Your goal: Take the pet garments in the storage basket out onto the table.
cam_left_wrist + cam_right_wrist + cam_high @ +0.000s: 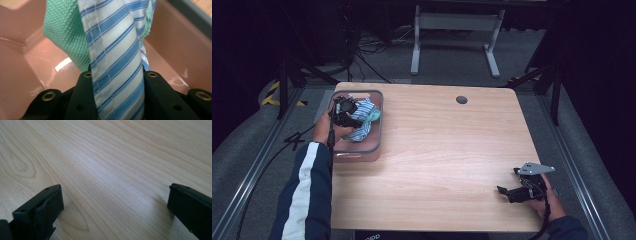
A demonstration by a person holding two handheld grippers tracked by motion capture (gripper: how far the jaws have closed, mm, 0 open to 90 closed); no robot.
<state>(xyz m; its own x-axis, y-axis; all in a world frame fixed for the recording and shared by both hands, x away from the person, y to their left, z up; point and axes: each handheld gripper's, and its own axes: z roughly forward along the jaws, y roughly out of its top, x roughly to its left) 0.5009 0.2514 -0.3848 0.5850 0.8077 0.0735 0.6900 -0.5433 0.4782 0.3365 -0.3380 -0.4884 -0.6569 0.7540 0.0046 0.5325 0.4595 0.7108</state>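
The left gripper point(117, 82) clenches a blue-striped cloth point(117, 50) inside the pink bin point(374, 145), a green cloth point(65, 32) tangled alongside. Lifting straight and slowly (judging by the tangle) should free it. The right gripper point(512, 192) rests spread wide on the table point(442, 150).

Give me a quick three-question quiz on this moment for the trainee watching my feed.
1. True or false: the left gripper is shut on the striped cloth.
2. What lies under the right gripper? A) pink bin B) bare table C) green cloth
3. Fill in: the green cloth sits inside the pink ____.

Key: 1 true. 2 B, the wooden table, jaws wide apart. 3 bin.
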